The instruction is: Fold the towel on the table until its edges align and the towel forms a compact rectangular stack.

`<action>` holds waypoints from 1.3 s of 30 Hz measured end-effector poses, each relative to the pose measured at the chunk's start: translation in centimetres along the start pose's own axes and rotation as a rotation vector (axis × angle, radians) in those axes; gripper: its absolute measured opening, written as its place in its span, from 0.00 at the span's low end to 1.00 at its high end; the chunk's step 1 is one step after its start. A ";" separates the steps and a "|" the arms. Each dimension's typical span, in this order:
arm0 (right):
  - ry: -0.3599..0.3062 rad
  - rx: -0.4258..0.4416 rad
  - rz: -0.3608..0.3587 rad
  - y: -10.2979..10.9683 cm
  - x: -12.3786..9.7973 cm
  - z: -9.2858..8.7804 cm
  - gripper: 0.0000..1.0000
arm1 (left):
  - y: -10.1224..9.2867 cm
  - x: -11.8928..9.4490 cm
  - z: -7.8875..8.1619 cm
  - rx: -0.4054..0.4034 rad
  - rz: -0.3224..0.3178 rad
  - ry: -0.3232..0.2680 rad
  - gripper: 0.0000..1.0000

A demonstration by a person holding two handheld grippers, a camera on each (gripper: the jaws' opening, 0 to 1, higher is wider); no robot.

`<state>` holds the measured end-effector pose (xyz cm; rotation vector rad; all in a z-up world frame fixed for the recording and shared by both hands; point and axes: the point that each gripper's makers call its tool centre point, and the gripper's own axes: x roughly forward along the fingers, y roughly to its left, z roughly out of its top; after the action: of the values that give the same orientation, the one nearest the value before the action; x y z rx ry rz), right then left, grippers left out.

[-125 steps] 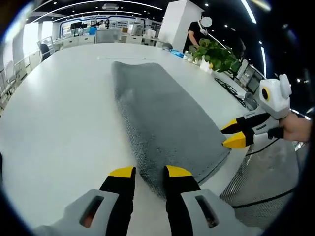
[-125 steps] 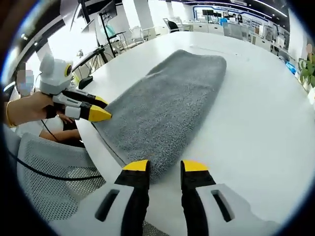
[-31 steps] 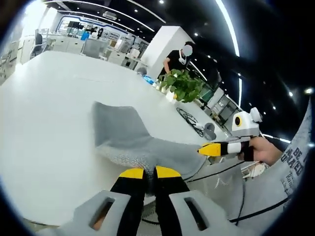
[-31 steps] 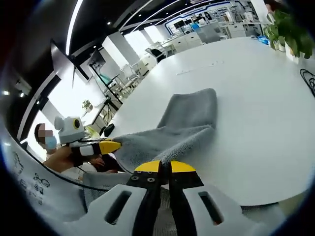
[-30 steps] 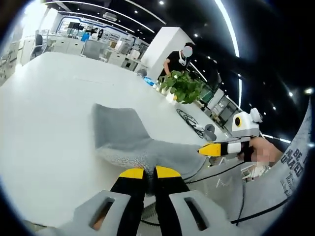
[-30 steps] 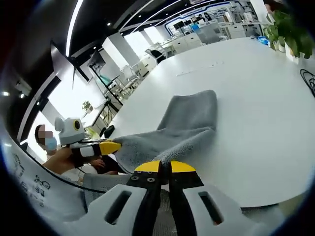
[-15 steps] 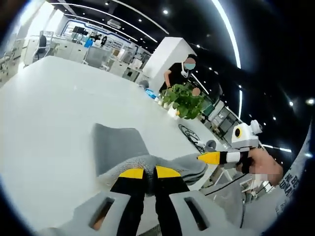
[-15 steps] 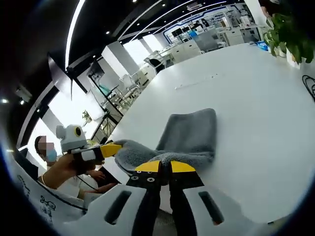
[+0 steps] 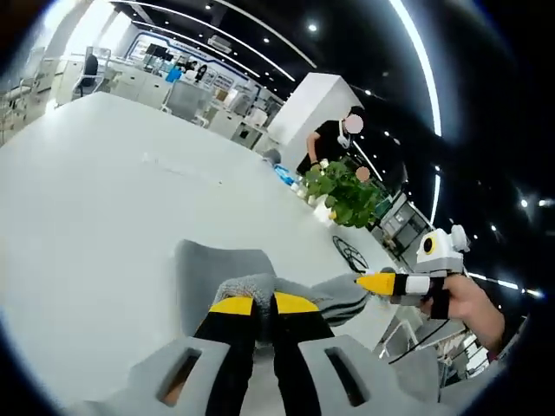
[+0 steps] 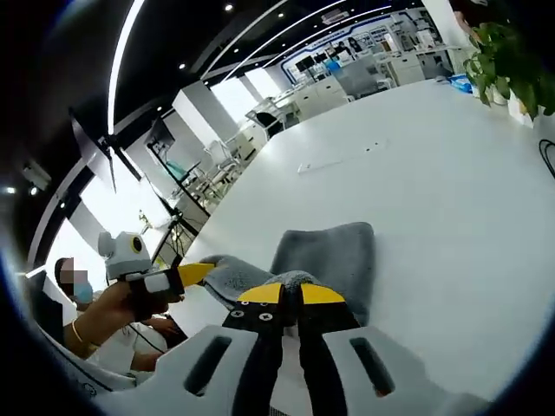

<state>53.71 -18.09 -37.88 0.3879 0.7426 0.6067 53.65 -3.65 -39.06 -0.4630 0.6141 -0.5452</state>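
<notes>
Towel (image 9: 227, 270) is soft grey terry: limp, light, no stiffness, so it sags between any 2 hold points and only tracks where it's pinched. Best holds are the 2 near corners, which is where both tools are now.

Left gripper (image 9: 252, 304): jaws pressed nearly together, pinching a bunched near corner, raised off the table (image 9: 78, 191). Right gripper (image 10: 283, 295): jaws likewise closed on the other near corner, cloth gathered at the yellow tips. Both are lifted and pointed forward over the towel, near edge carried toward the far edge. In the left gripper view the right gripper comes in from the right, held level by a hand (image 9: 464, 299).

Far half of the towel lies flat on the white table. My read: the lifted edge will droop in the middle, so keep tension between the corners.

Beyond: potted plant (image 9: 345, 191), then a person (image 9: 334, 143) standing by a white pillar (image 9: 299, 113).
</notes>
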 end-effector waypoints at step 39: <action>0.052 -0.131 -0.100 -6.5 6.7 0.2 0.09 | 6.4 7.1 -0.8 0.076 0.098 0.064 0.20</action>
<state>60.14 -18.75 -44.62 0.2133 0.7633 0.5696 60.13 -3.25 -46.09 -0.3428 0.6712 -0.4898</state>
